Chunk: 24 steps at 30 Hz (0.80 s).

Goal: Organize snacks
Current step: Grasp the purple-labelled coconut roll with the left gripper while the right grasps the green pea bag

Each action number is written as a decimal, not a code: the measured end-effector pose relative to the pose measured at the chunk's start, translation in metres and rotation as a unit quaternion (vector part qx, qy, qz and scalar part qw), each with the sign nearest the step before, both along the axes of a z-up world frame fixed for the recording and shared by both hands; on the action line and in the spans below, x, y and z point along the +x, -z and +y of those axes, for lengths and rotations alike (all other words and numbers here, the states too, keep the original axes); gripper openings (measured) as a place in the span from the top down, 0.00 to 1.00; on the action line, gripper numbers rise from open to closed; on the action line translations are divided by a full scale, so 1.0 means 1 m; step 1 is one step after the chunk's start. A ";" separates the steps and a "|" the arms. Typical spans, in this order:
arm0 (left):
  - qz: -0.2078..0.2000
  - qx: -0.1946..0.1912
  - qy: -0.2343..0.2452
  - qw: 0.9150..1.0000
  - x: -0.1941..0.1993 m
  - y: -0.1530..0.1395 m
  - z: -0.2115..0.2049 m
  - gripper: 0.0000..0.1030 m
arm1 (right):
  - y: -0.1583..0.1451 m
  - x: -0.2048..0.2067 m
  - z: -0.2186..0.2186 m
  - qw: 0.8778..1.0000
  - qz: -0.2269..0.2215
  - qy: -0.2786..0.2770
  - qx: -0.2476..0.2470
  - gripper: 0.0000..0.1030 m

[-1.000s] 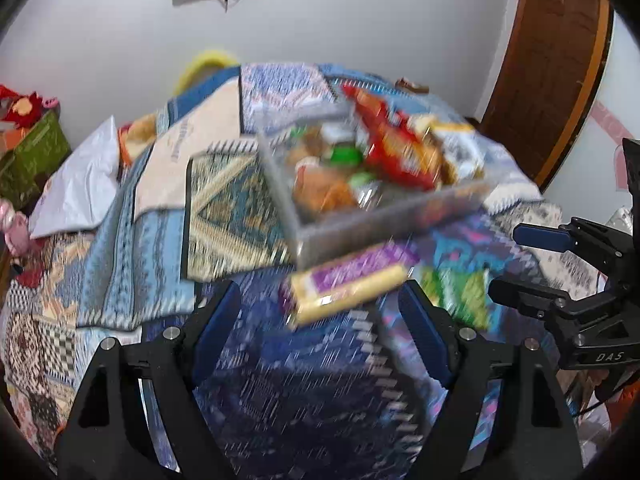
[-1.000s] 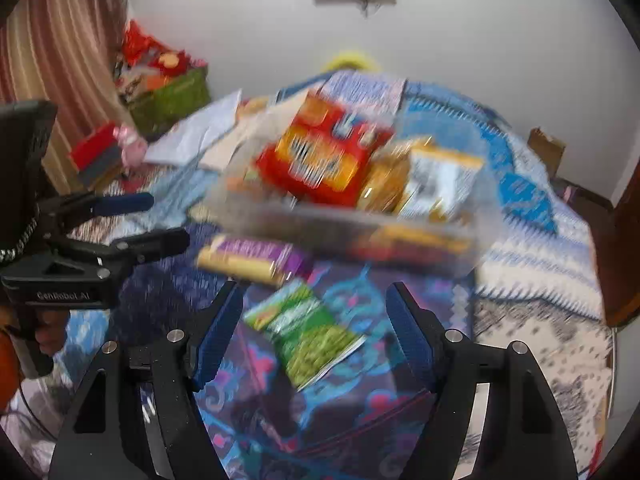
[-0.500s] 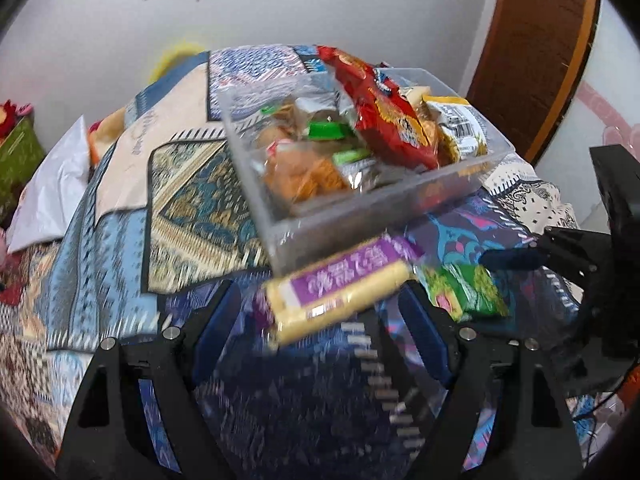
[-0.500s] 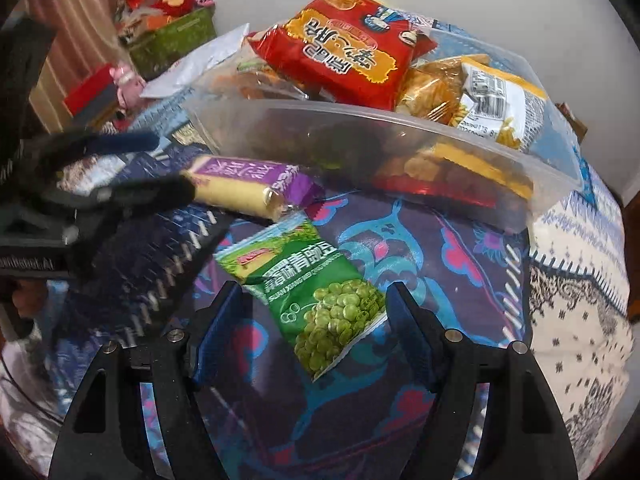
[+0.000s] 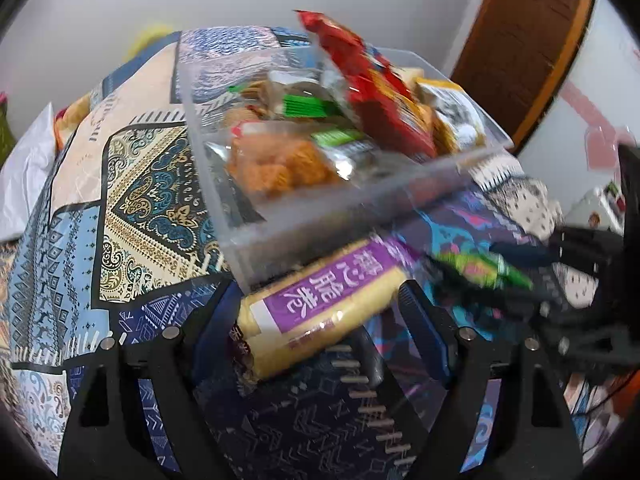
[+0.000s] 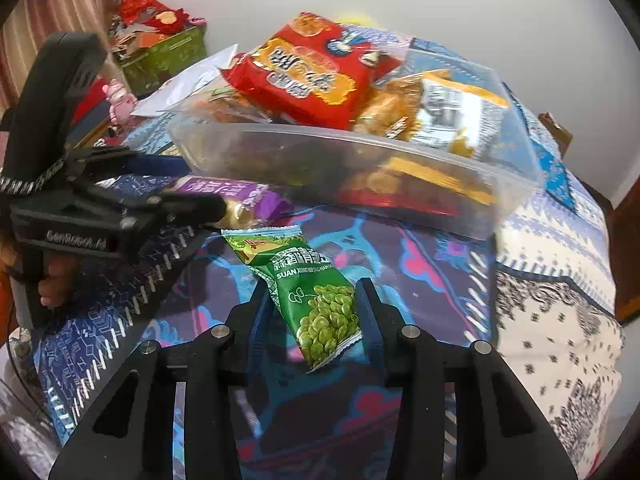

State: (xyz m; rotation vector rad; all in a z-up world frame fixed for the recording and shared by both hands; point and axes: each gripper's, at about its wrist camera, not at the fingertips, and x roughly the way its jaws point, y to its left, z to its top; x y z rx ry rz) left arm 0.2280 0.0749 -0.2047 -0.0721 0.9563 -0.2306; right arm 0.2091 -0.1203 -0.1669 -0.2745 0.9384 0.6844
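Your right claw (image 6: 316, 316) is closing on the green pea packet (image 6: 316, 300); the packet sits between the blue pads, which look pressed to both long edges. You take it by the lower half, likely so the sealed top stays free to lead it into the clear bin (image 6: 400, 184). The packet lies on the bed's patterned quilt (image 6: 540, 320), just in front of the bin's near wall. Its long axis runs up the right wrist view, leaning left: red-and-green top end toward the bin, crimped bottom end toward you.

Your left claw (image 5: 320, 320) stands wide, straddling the purple-and-yellow wafer bar (image 5: 320, 304), with no firm contact that I can see. The bar lies against the bin's near wall, touching or nearly so. Its long axis runs diagonally in the left wrist view, one end low between your pads, the other pointing up and right along the wall.

The bin stands further up the bed and is already heaped: a red bag (image 6: 304, 68) on top, fried snacks (image 5: 276, 164) below. Both loose items are probably bound for it.
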 end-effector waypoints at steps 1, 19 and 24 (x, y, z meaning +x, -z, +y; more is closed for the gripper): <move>0.000 0.003 0.003 1.000 -0.003 -0.001 -0.003 0.21 | -0.001 0.000 -0.005 1.000 -0.001 0.007 0.001 0.63; -0.013 0.002 0.037 0.999 -0.044 -0.038 -0.025 0.22 | -0.015 -0.017 -0.025 1.000 0.002 -0.004 0.007 0.45; 0.007 0.027 0.043 0.999 -0.012 -0.020 -0.031 0.22 | -0.005 -0.005 -0.018 1.000 0.021 -0.019 0.007 0.43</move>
